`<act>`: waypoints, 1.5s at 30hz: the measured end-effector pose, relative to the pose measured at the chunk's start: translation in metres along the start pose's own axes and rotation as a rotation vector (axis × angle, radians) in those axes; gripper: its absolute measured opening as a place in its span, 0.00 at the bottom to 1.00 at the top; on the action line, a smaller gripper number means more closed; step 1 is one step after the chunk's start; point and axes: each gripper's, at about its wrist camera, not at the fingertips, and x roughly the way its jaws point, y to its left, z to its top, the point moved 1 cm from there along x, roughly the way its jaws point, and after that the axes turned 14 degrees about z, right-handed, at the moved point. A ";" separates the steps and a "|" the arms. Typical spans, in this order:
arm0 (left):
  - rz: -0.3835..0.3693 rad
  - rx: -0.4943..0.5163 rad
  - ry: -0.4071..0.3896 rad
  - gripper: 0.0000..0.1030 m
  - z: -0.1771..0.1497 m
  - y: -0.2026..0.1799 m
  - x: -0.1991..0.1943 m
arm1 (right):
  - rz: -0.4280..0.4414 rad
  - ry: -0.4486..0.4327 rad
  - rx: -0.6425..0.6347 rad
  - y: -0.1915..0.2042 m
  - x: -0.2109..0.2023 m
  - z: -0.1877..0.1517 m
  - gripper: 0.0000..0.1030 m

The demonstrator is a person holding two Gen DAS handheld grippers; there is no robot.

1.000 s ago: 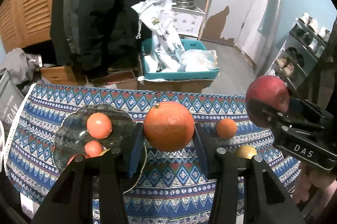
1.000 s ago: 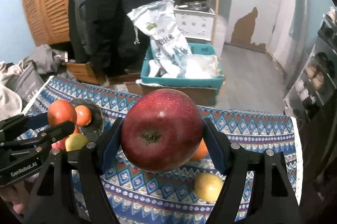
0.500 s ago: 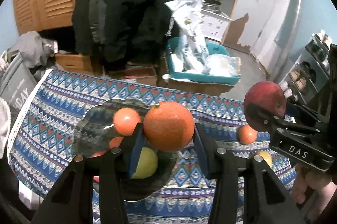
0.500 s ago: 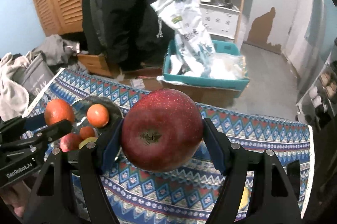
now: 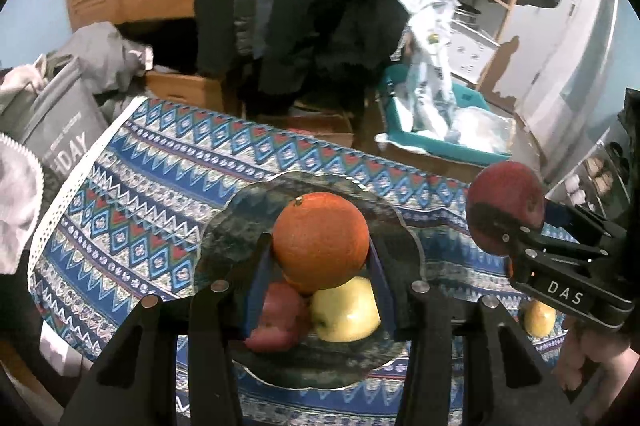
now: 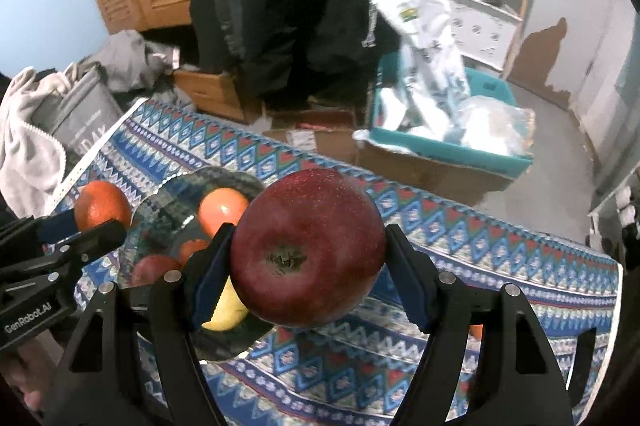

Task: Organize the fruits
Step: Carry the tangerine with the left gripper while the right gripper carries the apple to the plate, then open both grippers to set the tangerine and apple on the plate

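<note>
Left wrist view: the left hand-held gripper is clenched on an orange, both blue pads pressed to its sides, and holds it above a dark glass plate. The plate sits on the desk, which is covered by a blue patterned cloth. Under the orange, on the plate, lie a yellow apple and a pink-red fruit, touching each other; a sliver of another orange fruit shows between them and the held orange. To the right, the right hand-held gripper comes in from the side, grasping a red apple. Below it a yellow fruit lies on the cloth, off the plate and partly hidden by the gripper body; fingers of the person's hand show at the lower right. Beyond the desk stand a teal bin with plastic bags and dark coats.

Right wrist view: the right gripper holds the red apple stem-end toward the camera, above the cloth just right of the plate. Here the plate's contents read differently: a tangerine at the back, unseen in the other view, a smaller orange fruit, a red fruit and the yellow apple half hidden behind the left pad. The left gripper enters from the left edge with the orange at the plate's left rim. The loose yellow fruit does not show here; only a slip of orange fruit peeks past the right finger.
</note>
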 end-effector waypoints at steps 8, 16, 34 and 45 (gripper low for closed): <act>0.035 -0.020 0.067 0.46 -0.006 0.016 0.031 | 0.044 0.070 0.008 0.011 0.038 0.002 0.72; 0.062 -0.029 0.113 0.46 -0.014 0.025 0.056 | 0.069 0.157 0.019 0.015 0.075 -0.006 0.72; 0.093 -0.037 0.144 0.61 -0.019 0.030 0.063 | 0.075 0.245 0.032 0.014 0.101 -0.017 0.72; 0.094 -0.037 0.114 0.61 -0.016 0.033 0.045 | 0.081 0.130 0.008 0.022 0.069 0.003 0.75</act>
